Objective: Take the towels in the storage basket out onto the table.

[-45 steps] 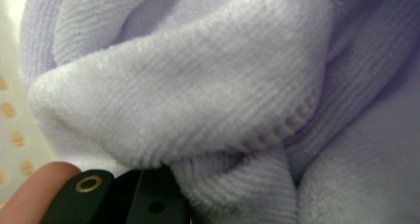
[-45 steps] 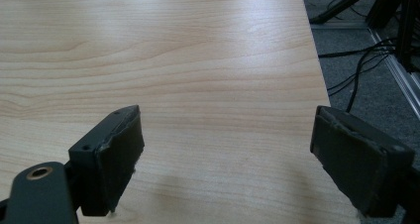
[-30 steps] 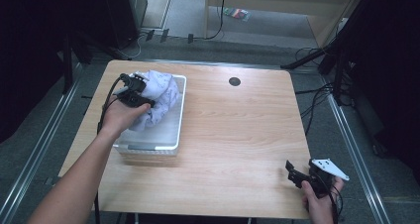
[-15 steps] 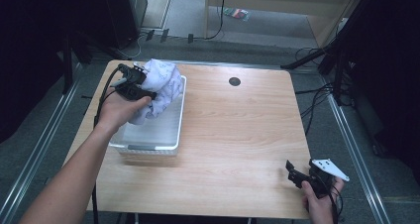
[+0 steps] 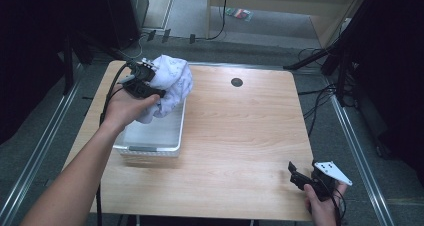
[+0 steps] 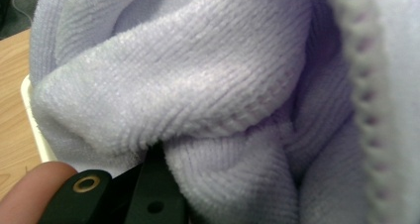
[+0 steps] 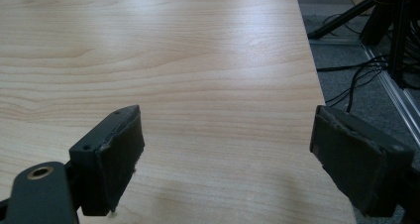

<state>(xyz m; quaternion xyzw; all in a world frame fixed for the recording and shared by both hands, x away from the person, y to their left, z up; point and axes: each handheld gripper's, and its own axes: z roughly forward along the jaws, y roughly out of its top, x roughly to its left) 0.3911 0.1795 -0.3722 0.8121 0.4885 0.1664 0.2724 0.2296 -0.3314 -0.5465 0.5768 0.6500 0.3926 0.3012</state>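
Change since earlier frame: lifted higher and carried toward the far end of the basket, the lavender towel (image 5: 170, 83) now hangs mostly above the rim; the right hand has kept its place at the near right corner.
Towel now: bunched in a loose ball over the far end of the white basket (image 5: 150, 147), its lower folds trailing down inside; in the left gripper view the plush ribbed cloth (image 6: 198, 95) crowds the lens, with a row of small stitched holes along one hem.
Left hand-held gripper (image 5: 142, 81): clamped tight on a fold of the towel, one black jaw buried in the cloth; a pinch on a fold likely serves to haul the whole bundle out in one pull.
Basket: stands on the left part of the desk (image 5: 240, 136), long side running away from the person, and looks empty beneath the towel.
Right hand-held gripper (image 5: 305, 178): jaws spread wide with nothing between them, low over bare wood (image 7: 198, 85) near the desk's edge; probably parked there to wait for the cloth.
Desk: light wood grain, a round black cable port (image 5: 237, 82) near its far edge.
Writing or brands: none readable on towel, basket or grippers.
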